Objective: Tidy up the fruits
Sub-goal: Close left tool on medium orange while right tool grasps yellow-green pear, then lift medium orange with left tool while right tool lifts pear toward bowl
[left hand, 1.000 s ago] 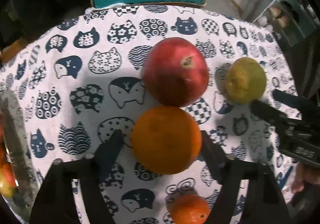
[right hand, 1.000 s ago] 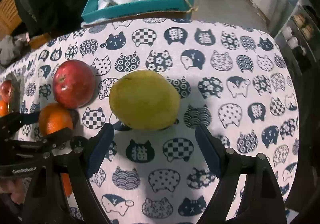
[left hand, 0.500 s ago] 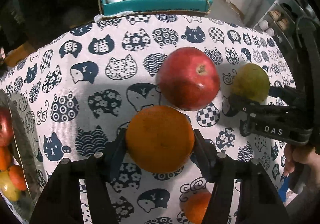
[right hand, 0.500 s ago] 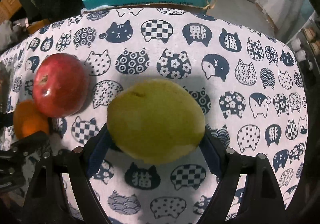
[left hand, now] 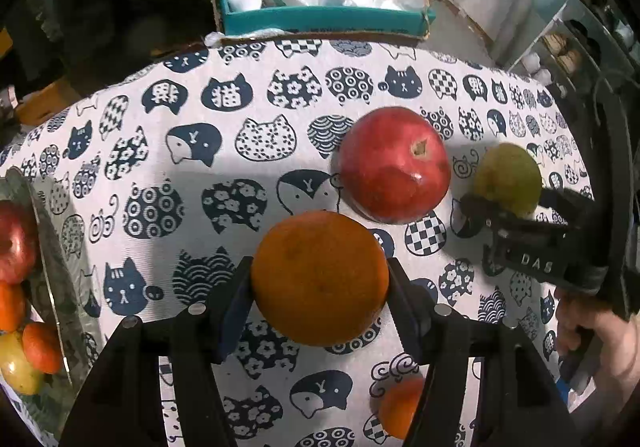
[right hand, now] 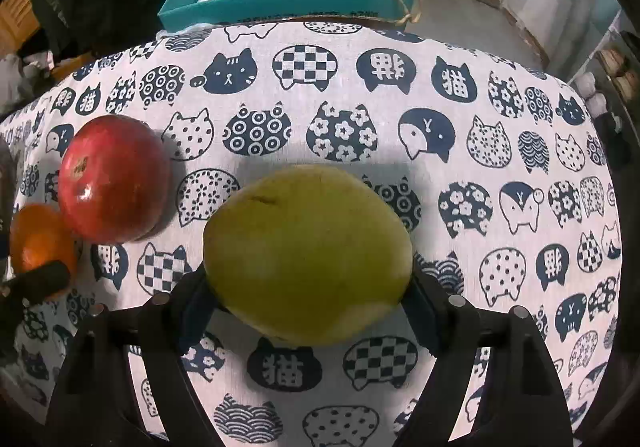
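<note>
On the cat-print cloth [left hand: 168, 167], the left gripper [left hand: 320, 287], wide apart a second ago, now clamps the orange [left hand: 320, 277]; the right gripper [right hand: 308, 287] has just been closing onto the pear [right hand: 308, 259].

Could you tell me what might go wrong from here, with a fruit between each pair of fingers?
The pear is wide and round, so it could slip sideways when lifted. The orange sits almost against the apple, so lifting could set the apple rolling across the tablecloth.
</note>
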The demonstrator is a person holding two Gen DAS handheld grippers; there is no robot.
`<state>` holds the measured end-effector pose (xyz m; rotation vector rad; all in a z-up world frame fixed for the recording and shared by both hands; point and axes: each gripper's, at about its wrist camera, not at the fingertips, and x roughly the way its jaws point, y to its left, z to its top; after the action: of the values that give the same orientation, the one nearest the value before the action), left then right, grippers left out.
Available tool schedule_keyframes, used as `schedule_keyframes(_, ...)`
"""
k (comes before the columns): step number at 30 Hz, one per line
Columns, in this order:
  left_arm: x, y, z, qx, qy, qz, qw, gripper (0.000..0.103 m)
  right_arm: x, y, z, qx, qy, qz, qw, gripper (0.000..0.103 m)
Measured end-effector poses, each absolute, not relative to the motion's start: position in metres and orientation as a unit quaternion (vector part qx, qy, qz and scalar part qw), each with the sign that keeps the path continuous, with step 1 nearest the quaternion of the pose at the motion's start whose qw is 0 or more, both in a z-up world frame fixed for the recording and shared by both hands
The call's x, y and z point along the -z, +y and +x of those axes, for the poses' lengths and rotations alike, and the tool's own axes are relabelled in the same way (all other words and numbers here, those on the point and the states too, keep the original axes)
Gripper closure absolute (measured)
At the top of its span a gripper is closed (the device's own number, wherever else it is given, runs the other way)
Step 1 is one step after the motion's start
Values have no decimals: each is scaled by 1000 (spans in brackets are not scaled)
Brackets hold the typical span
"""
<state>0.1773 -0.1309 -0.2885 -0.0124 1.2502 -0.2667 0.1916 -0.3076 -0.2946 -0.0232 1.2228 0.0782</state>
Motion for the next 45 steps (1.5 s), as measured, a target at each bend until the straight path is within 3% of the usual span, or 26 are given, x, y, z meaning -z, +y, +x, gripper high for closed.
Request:
schedule_keyframes(10,271,-120,166,116,566,-15,816,38,274,-303,165,-33,549,2,835,23)
schedule_keyframes(45,146,-84,101,119,450,-30,885,39,123,-290,92,-52,421,17,905,23)
